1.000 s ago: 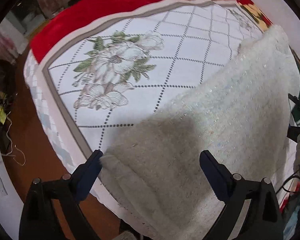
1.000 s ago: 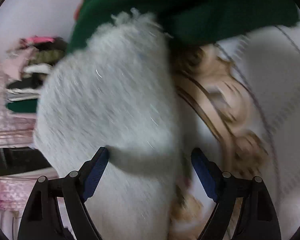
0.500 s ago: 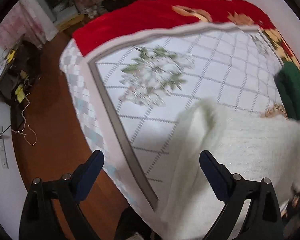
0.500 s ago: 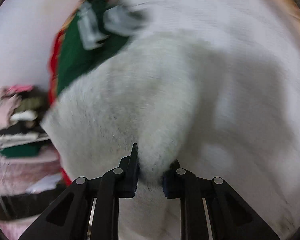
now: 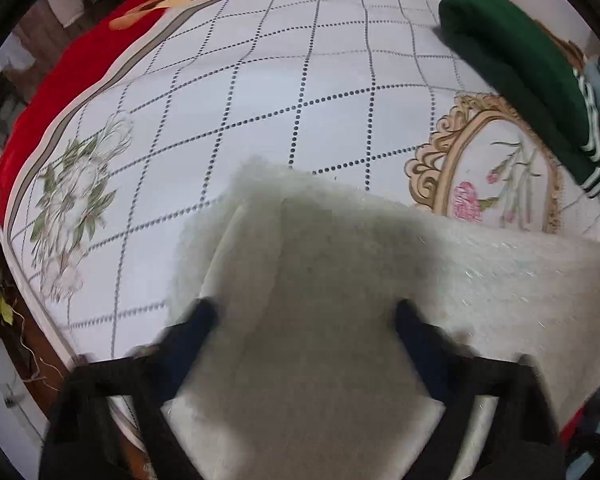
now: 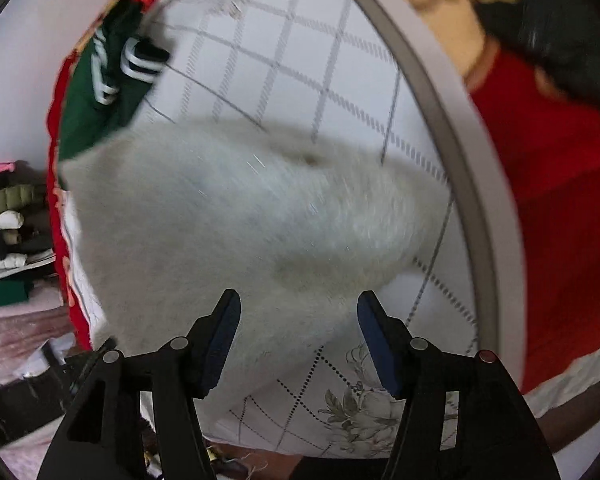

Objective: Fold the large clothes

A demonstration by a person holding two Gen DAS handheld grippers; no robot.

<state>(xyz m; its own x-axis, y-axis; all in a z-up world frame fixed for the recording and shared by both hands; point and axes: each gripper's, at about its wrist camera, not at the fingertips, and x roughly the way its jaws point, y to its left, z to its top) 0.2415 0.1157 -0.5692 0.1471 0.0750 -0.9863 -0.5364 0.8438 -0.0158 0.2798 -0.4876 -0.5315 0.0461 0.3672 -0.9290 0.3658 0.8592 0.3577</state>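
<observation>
Left wrist view: one white fleece garment (image 5: 340, 280), one green garment (image 5: 516, 64); both grippers' fingers spread wide.

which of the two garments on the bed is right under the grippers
The fluffy white sweater: it lies between the open fingers of both the left gripper and right gripper. The green garment with white stripes sits farther off.

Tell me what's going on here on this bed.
A person with a claw in each hand is folding a fluffy white garment on a quilted bedspread. The left claw is open, with the garment lying between its fingers, though the view is blurred. The right claw is also open, just above the garment. A folded green garment lies farther back on the bed.
</observation>
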